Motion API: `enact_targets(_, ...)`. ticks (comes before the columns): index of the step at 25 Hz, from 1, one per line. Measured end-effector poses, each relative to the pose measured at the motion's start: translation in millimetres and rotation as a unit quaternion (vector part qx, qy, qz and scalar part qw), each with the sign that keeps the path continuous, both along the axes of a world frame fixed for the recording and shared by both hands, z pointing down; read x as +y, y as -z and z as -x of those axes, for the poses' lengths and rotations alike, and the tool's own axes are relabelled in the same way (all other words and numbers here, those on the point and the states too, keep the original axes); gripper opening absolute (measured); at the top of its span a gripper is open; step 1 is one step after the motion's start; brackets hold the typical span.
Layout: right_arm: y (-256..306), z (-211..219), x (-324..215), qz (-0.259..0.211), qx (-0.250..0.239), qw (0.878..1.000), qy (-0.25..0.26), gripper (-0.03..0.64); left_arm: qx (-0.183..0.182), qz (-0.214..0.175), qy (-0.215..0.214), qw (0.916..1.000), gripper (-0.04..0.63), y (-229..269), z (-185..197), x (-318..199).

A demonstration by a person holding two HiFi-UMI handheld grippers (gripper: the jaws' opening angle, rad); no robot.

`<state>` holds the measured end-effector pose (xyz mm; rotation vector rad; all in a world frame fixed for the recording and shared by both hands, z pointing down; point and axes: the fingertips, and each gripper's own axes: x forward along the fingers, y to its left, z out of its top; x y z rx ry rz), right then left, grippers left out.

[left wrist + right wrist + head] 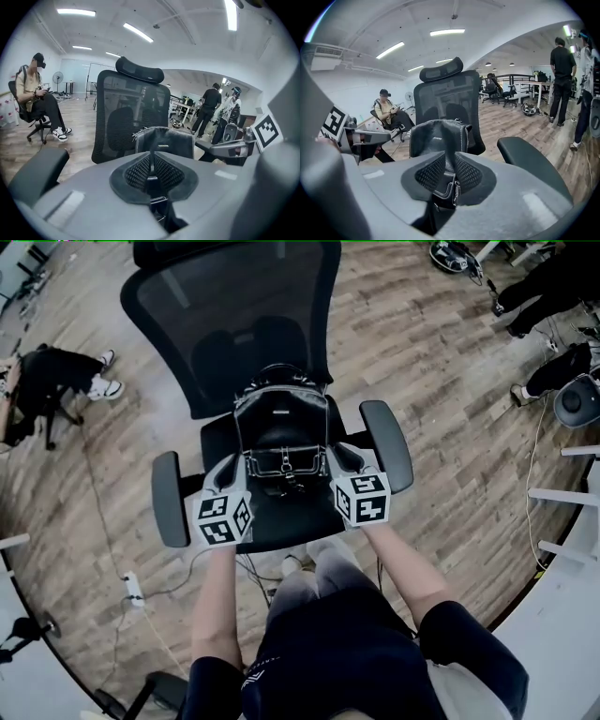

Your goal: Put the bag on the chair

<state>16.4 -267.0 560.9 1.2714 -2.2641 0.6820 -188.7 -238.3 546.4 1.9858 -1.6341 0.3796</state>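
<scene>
A black leather bag (281,427) with white stitching stands upright on the seat (281,526) of a black mesh office chair (234,306), against its backrest. My left gripper (230,470) is at the bag's left lower side and my right gripper (339,460) at its right lower side. In the left gripper view the gripper (151,176) is shut on a thin black strap or edge of the bag (164,143). In the right gripper view the gripper (451,180) is shut on a stitched edge of the bag (436,136).
The chair's armrests (169,498) (386,442) flank both grippers. A seated person (56,381) is at the left, and other people's legs (544,287) are at the top right. A power strip (133,589) with cables lies on the wood floor, and white desk frames (562,502) stand at the right.
</scene>
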Motion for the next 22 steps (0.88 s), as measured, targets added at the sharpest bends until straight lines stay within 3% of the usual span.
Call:
enact_targets(4, 9, -2, 9, -0.006, -0.001, 1.000, -0.009, 0.003, 0.007, -0.005, -0.001, 1.0000, 0.018, 13, 0, 12)
enact_targets(22, 39, -8, 56, 0.013, -0.007, 1.000, -0.013, 0.002, 0.013, 0.011, -0.015, 0.9997, 0.018, 38, -9, 77)
